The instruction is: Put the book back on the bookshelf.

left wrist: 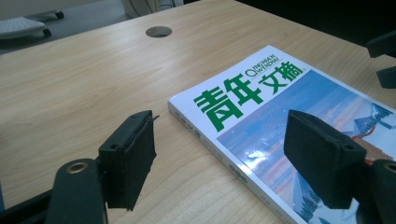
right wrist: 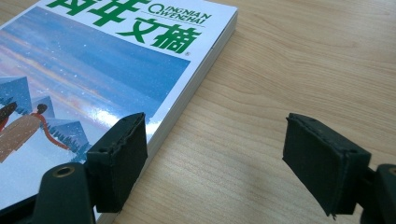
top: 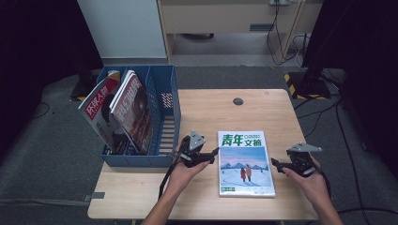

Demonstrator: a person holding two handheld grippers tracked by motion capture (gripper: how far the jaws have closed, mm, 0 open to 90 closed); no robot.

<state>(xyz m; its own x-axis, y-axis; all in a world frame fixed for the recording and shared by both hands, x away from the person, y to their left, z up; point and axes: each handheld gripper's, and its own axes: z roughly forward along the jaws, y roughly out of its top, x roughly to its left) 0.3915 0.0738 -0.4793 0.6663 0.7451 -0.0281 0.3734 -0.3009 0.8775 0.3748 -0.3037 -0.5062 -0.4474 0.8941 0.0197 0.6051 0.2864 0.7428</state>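
Observation:
A magazine (top: pixel 245 162) with green characters and a snowy scene on its cover lies flat on the wooden table (top: pixel 263 112), near the front middle. My left gripper (top: pixel 213 153) hovers at the magazine's left edge, open, its jaws straddling the spine (left wrist: pixel 219 156). Its pads (left wrist: pixel 128 156) hold nothing. My right gripper (top: pixel 276 165) sits just off the magazine's right edge, also open and empty. In the right gripper view one jaw hangs over the magazine (right wrist: pixel 107 60) cover and the other over bare wood. The other gripper (left wrist: pixel 385 60) shows at the far right of the left gripper view.
A blue file rack (top: pixel 159 103) stands at the table's left edge with two magazines (top: pixel 117 110) leaning in its left slots; the right slot is empty. A round cable hole (top: pixel 238 101) lies at the table's back. Dark floor and cables surround the table.

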